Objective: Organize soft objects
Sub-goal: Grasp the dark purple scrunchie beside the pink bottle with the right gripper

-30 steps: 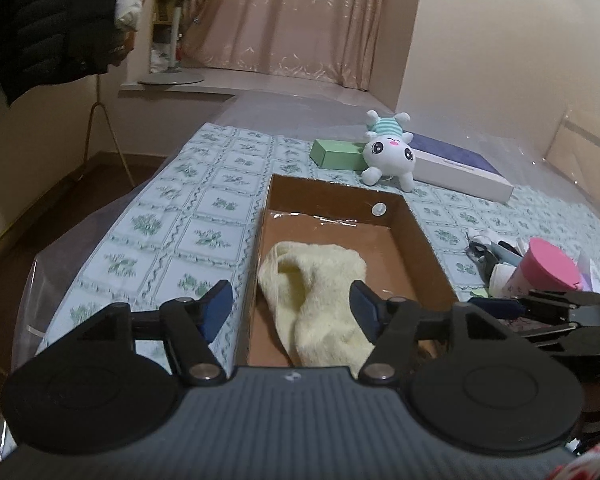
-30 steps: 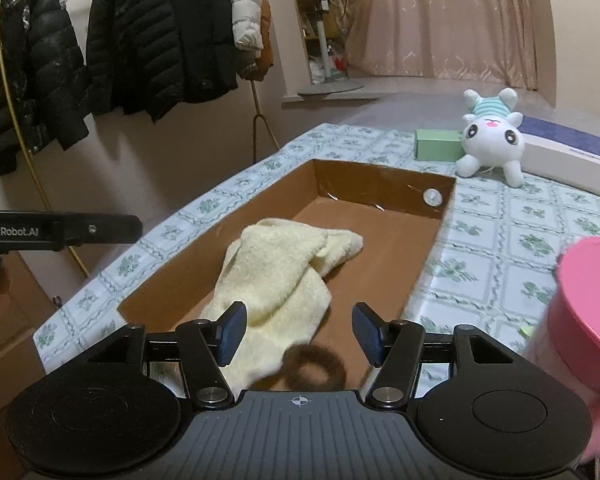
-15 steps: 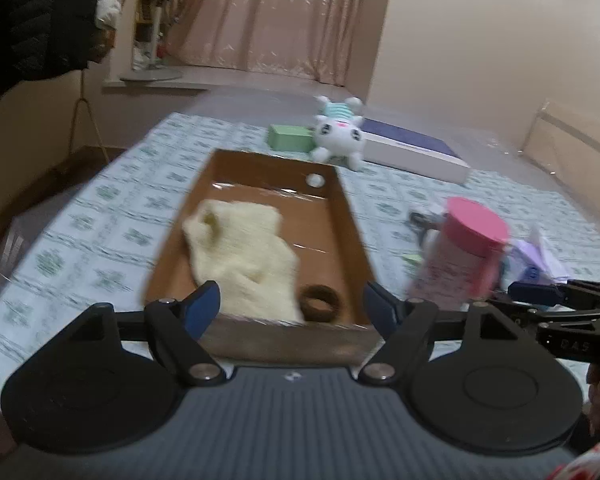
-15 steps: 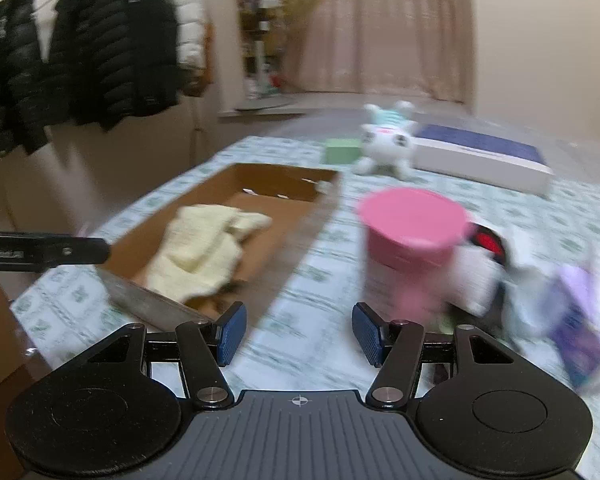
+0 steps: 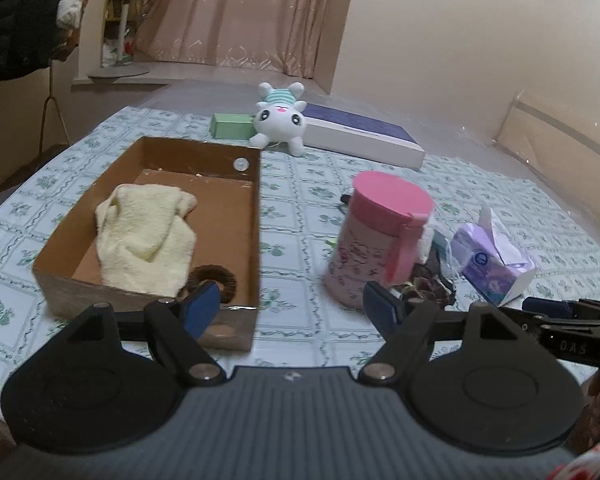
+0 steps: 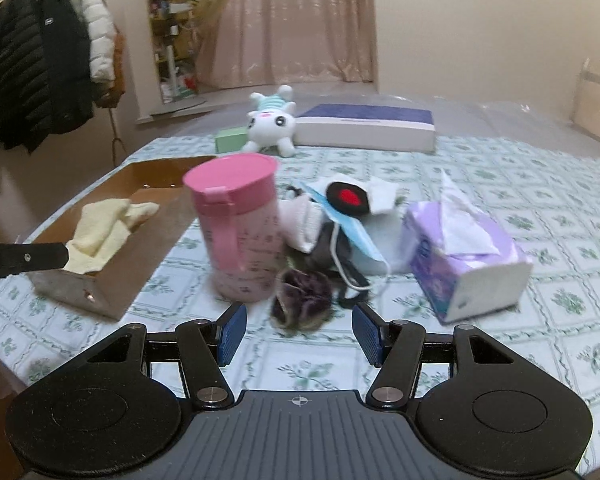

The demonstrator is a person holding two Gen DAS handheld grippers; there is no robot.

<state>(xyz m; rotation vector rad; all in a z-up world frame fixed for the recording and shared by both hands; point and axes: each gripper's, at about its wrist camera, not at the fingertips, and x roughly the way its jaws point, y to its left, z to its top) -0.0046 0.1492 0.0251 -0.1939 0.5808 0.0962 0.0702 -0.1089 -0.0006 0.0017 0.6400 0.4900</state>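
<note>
A brown cardboard box (image 5: 256,216) (image 6: 112,292) holds a yellow towel (image 5: 148,240) (image 6: 100,232) and a dark hair tie (image 5: 212,276). A purple scrunchie (image 6: 304,296) lies just ahead of my open, empty right gripper (image 6: 296,332). Behind it lies a pile of face masks (image 6: 340,216) and soft items. A white plush bunny (image 5: 280,120) (image 6: 270,120) lies at the far side. My left gripper (image 5: 292,308) is open and empty, near the box's front right corner.
A pink lidded cup (image 5: 376,240) (image 6: 236,224) stands between box and pile. A purple tissue box (image 6: 464,256) (image 5: 496,264) sits to the right. A green box (image 5: 232,126) and a flat white-blue box (image 6: 364,128) lie far back. Coats (image 6: 40,84) hang at left.
Both grippers pulled back and swung right, away from the box. The hair tie now lies in the box beside the towel. The cup, scrunchie and mask pile came into view.
</note>
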